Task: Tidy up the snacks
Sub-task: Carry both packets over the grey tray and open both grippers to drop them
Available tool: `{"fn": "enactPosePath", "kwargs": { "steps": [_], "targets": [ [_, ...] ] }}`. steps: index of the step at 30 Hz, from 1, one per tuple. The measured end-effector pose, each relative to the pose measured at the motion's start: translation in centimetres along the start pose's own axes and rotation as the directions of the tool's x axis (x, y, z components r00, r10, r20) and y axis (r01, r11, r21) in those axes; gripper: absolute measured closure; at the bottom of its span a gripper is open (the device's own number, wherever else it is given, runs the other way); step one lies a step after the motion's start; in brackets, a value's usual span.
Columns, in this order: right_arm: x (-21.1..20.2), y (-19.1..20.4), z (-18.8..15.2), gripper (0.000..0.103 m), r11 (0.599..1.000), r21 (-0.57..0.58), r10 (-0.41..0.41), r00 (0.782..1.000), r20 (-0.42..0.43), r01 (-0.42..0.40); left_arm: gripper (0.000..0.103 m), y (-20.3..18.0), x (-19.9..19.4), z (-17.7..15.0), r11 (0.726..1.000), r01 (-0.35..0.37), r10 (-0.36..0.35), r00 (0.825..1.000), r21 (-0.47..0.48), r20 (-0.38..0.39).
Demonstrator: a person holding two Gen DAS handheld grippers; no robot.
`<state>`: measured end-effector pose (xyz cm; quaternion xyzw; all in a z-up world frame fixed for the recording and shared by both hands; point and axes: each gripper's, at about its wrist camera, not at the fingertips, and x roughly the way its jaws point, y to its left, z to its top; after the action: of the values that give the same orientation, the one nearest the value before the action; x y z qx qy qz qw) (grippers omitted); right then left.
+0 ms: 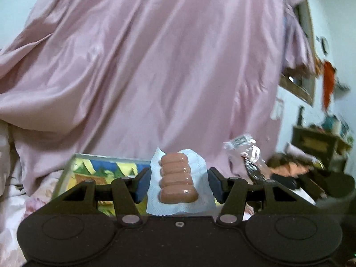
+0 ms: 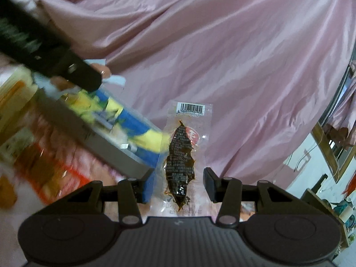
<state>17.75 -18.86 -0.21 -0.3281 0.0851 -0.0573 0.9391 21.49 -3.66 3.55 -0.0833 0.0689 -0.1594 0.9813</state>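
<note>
In the left wrist view, a clear-and-white pack of small pink sausages [image 1: 178, 178] stands between the fingers of my left gripper [image 1: 179, 185]; the jaws are wide, and the pack's edges reach both pads. In the right wrist view, a clear packet with a dark brown snack and a barcode [image 2: 181, 158] stands between the fingers of my right gripper [image 2: 178, 183]; its left edge lies against the left pad, the right pad stands apart. The right gripper's packet also shows in the left wrist view [image 1: 247, 153]. The left gripper's arm [image 2: 55, 60] crosses the right wrist view at upper left.
A box with a blue and yellow picture [image 1: 100, 169] lies under both grippers, also in the right wrist view [image 2: 124, 124]. Pink satin bedding [image 1: 155, 66] fills the background. Blurred snack packs [image 2: 40, 166] lie at lower left. A mirror and shelf [image 1: 304, 71] stand at right.
</note>
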Motion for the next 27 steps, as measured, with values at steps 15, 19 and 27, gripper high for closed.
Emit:
{"fn": "enactPosePath", "kwargs": {
  "steps": [15,19,27],
  "targets": [
    [5.8,3.2,4.5,0.052,0.991,0.065,0.106,0.989,0.102,-0.113,0.045,4.8,6.8,1.0,0.993,-0.078,0.078,0.997,-0.09,-0.007],
    [6.9,3.5,4.5,0.052,0.986,0.091,0.13,0.988,0.078,-0.137,0.045,5.0,7.9,0.4,0.992,-0.089,0.085,0.995,-0.087,-0.042],
    [7.4,3.5,4.0,0.052,0.981,0.116,0.154,0.987,0.036,-0.157,0.044,5.3,8.6,-0.3,0.991,-0.089,0.08,0.993,-0.104,-0.081]
  ]
}}
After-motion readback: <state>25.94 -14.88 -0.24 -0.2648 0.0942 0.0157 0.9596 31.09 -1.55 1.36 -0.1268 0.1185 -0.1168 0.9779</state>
